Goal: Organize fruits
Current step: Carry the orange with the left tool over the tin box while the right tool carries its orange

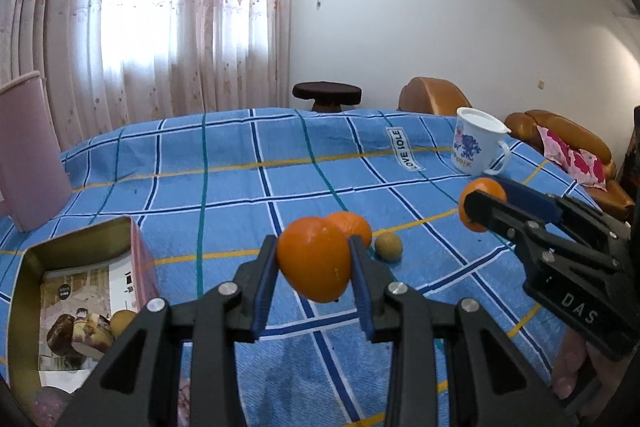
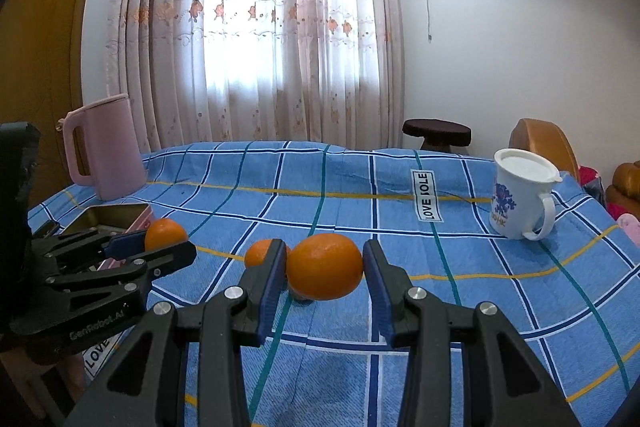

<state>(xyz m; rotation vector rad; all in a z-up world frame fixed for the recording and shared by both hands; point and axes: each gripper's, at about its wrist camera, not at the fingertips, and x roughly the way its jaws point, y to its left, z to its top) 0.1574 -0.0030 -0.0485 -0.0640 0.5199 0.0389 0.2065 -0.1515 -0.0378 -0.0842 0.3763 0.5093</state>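
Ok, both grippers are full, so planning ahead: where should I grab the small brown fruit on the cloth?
Across the middle of the small brown fruit, probably from the open side away from the loose orange, fingers front and back: it is round, and that orange sits close beside it.

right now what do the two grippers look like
Both are black plastic linkage frames with silver bolts and blue ribbed pads on the fingers. The left gripper shows white "GenRobot.AI" lettering in the right wrist view; the right gripper shows "DAS" in the left wrist view. No cables visible.
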